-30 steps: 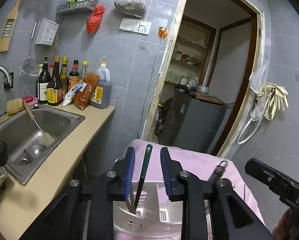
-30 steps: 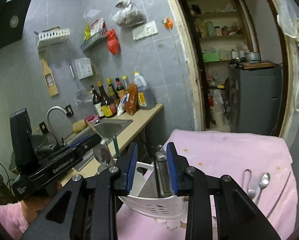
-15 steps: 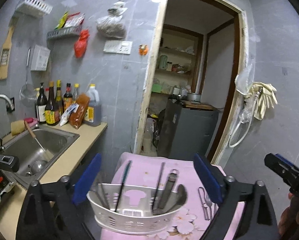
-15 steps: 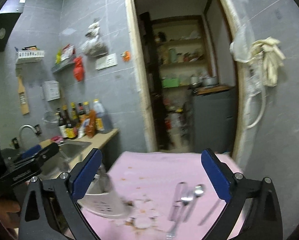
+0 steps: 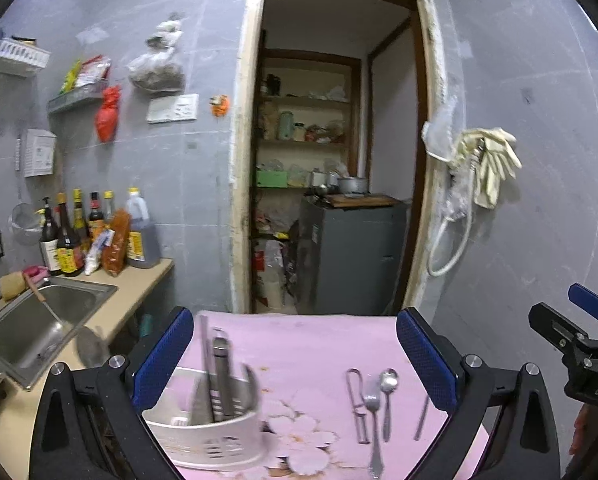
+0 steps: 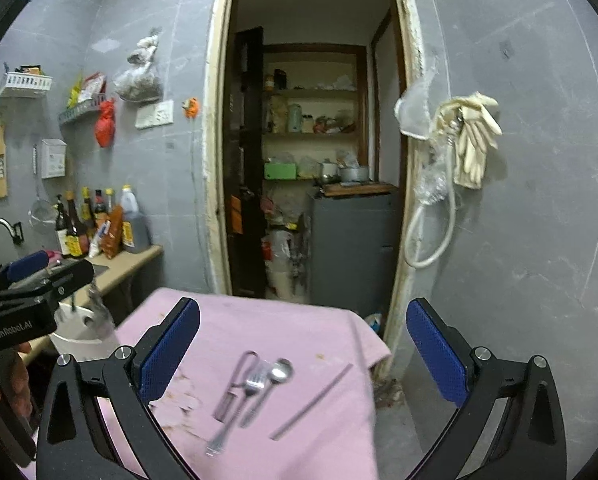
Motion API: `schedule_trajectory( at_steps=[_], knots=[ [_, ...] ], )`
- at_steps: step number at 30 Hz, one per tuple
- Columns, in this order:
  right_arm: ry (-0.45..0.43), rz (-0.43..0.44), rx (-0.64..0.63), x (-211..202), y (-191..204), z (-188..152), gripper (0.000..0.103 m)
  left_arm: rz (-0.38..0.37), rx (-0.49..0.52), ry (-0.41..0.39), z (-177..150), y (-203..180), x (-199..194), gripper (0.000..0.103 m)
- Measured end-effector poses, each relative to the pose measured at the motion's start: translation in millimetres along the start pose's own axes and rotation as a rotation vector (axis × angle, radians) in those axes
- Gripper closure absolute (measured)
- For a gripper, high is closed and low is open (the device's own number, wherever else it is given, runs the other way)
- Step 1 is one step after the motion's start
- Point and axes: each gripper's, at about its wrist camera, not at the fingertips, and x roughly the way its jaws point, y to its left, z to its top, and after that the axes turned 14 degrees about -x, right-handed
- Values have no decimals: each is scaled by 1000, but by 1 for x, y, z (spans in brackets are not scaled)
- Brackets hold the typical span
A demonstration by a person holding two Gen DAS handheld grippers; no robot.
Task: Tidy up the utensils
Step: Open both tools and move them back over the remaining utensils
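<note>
A white utensil basket (image 5: 215, 436) stands on the pink tablecloth (image 5: 311, 344) at the left, holding several metal utensils (image 5: 219, 376); it also shows in the right wrist view (image 6: 81, 334). To its right lie a peeler (image 5: 357, 404), a fork (image 5: 373, 416), a spoon (image 5: 387, 396) and a single chopstick (image 5: 422, 418). In the right wrist view the same fork (image 6: 239, 404), spoon (image 6: 271, 384) and chopstick (image 6: 313, 400) lie between the wide-apart jaws. My left gripper (image 5: 295, 360) is open and empty above the basket and table. My right gripper (image 6: 303, 348) is open and empty above the loose cutlery.
A counter with a steel sink (image 5: 39, 328) and sauce bottles (image 5: 83, 236) runs along the left. Behind the table is an open doorway (image 5: 331, 160) with a grey cabinet (image 5: 351, 252). Gloves (image 5: 487, 164) and a hose hang on the right wall. The table's right edge drops to the floor (image 6: 395, 428).
Both grippers opened wide, let go of the utensils they put into the basket, and pulled back and to the right; the loose cutlery has come into view.
</note>
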Motion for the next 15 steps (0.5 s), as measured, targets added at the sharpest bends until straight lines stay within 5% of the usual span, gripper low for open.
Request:
schedule_trajectory(
  at_steps=[15],
  knots=[
    [230,121,118,111,-41,-80,2,37,12,197,-63,-47,97,1]
  ],
)
